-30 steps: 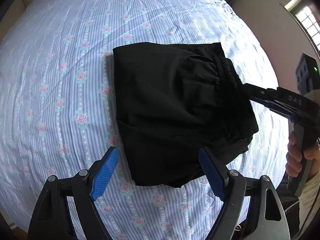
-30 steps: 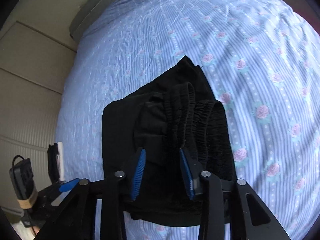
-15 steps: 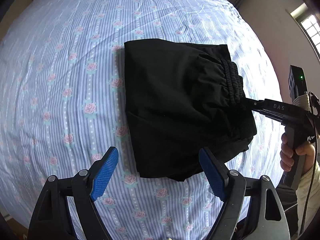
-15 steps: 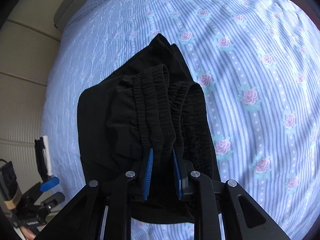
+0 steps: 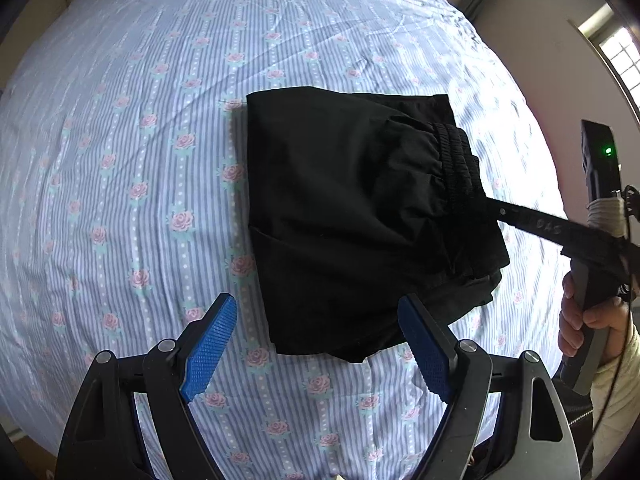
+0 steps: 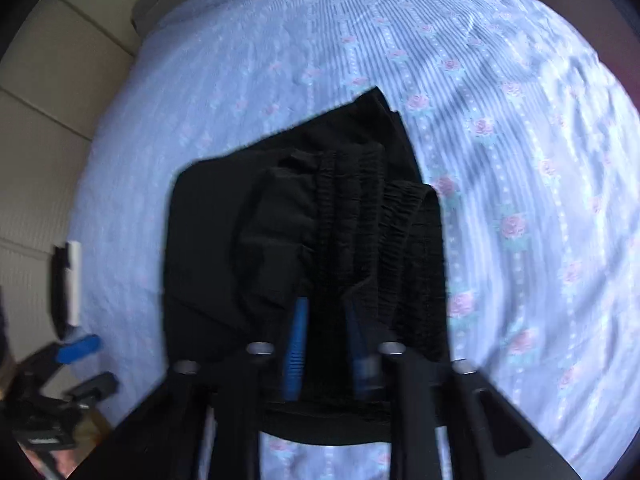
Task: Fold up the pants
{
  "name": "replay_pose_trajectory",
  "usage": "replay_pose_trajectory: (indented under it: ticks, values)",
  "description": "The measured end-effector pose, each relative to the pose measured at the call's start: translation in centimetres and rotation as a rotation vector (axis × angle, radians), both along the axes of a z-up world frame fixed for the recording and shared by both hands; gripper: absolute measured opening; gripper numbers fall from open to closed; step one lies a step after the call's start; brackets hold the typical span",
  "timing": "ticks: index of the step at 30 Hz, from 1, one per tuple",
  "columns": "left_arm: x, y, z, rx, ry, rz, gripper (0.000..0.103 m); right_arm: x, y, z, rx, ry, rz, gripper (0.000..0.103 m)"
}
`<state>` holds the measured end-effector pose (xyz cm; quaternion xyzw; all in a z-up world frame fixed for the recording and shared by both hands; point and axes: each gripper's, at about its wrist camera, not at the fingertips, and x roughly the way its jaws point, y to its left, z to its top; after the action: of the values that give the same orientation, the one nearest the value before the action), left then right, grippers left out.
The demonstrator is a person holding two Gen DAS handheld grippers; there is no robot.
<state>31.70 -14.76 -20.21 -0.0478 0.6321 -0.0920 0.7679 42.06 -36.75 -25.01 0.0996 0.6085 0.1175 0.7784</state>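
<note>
The black pants (image 5: 352, 216) lie folded in a compact block on the bed, elastic waistband at the right. My left gripper (image 5: 320, 344) is open and empty, hovering over the near edge of the pants. My right gripper (image 6: 326, 320) is shut on the gathered waistband (image 6: 360, 216); the view is motion-blurred. It also shows in the left wrist view (image 5: 492, 208), reaching in from the right, pinching the waistband.
The bed sheet (image 5: 140, 160) is blue-striped with pink roses and spreads all around the pants. A pale wall and a window (image 5: 620, 60) stand to the right. The bed's edge and beige floor (image 6: 48, 120) lie to the left in the right wrist view.
My right gripper closed on the waistband and has moved with it. The left gripper drew back a little, staying open; the pants appear farther off.
</note>
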Motion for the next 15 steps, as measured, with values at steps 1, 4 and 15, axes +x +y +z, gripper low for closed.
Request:
replay_pose_trajectory:
  ticks: [1, 4, 15]
  values:
    - [0.0, 0.1, 0.1, -0.001, -0.001, 0.001, 0.082, 0.0, -0.3, 0.0, -0.008, -0.002, -0.01, 0.011]
    - [-0.2, 0.1, 0.3, 0.004, -0.007, -0.006, 0.082, -0.5, -2.0, 0.6, 0.003, -0.017, -0.068, 0.009]
    - [-0.5, -0.9, 0.2, 0.007, 0.0, -0.036, 0.082, -0.9, -5.1, -0.7, -0.087, 0.01, -0.154, 0.006]
